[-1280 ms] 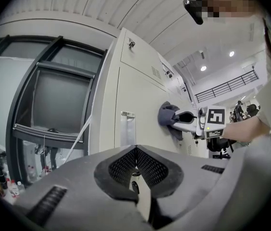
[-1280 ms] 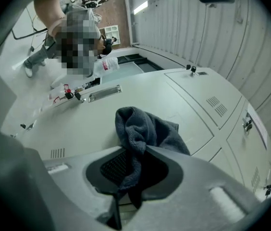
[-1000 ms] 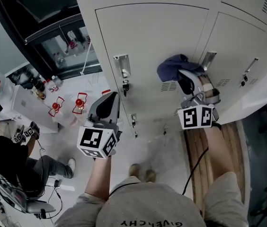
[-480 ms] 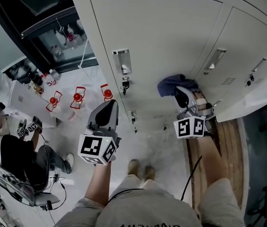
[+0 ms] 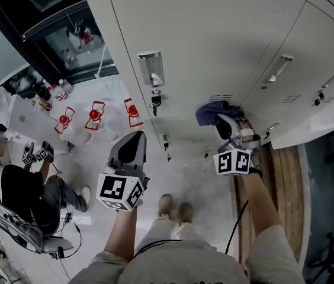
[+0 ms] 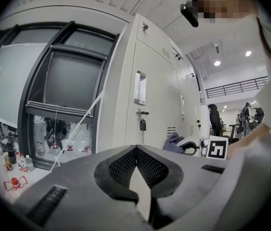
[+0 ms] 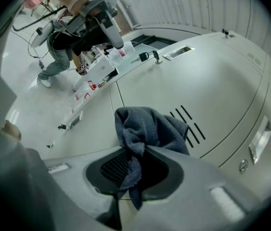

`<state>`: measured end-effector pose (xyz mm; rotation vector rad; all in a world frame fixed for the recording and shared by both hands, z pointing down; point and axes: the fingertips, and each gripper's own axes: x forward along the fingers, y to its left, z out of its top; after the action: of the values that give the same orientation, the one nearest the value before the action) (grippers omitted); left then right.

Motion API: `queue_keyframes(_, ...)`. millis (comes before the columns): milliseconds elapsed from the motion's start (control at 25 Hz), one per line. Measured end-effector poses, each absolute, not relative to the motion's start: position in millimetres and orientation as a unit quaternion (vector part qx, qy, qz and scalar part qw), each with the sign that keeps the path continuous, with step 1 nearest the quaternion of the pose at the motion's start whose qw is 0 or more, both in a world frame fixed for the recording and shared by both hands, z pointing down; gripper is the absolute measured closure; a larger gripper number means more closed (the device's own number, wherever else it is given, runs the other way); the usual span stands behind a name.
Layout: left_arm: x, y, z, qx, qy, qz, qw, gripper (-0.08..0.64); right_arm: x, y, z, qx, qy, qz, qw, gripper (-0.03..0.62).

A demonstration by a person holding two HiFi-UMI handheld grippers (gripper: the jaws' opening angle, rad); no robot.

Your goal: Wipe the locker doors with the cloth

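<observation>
A dark blue cloth [image 5: 213,112] [image 7: 147,129] is pinched in my right gripper [image 5: 223,123] [image 7: 134,154] and pressed against the lower part of a pale grey locker door [image 5: 214,46] [image 7: 207,85], just by its vent slots [image 7: 189,124]. My left gripper [image 5: 132,148] [image 6: 136,153] hangs away from the lockers at the left, its jaws closed together with nothing between them. A padlock [image 5: 154,102] [image 6: 141,124] hangs under the handle [image 5: 151,68] of the same door.
More locker doors [image 5: 315,58] run to the right. A dark glass cabinet [image 5: 48,34] stands left of the lockers, with red-capped bottles [image 5: 95,116] on a white table. A seated person [image 5: 13,188] is at the far left. Wooden boards [image 5: 282,182] lie on the floor at right.
The right gripper has slid the cloth down the locker door, from beside the upper handle to below the vent slots. The left gripper has hardly moved.
</observation>
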<state>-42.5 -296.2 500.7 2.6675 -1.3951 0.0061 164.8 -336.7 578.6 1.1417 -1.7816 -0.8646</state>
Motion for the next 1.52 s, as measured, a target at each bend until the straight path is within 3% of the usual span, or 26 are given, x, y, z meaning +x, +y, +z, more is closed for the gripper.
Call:
queue_keyframes(360, -46.4, -288.4, 499.9, 0.884, -0.465, 0.011, 0.052, 0.561, 154.1, -326.5, 602.5, 0.440, -0.750, -0.275, 0.410, 0.532)
queue_keyframes(920, -42.1, -270.0, 482.9, 0.903, -0.430, -0.008, 0.022, 0.561, 116.1, -251.5, 521.5, 0.474, -0.868, -0.058, 0.137, 0.532)
queue_keyframes(1160, -41.9, -262.3, 470.6, 0.901, -0.431, -0.035, 0.031, 0.561, 110.3, -227.6, 495.7, 0.486, -0.871, -0.018, 0.072, 0.532)
queue_keyframes(1520, -40.6, -254.5, 465.1, 0.900, -0.433, -0.043, 0.020, 0.561, 117.2, -213.0, 477.8, 0.508, -0.861, -0.007, 0.031, 0.532)
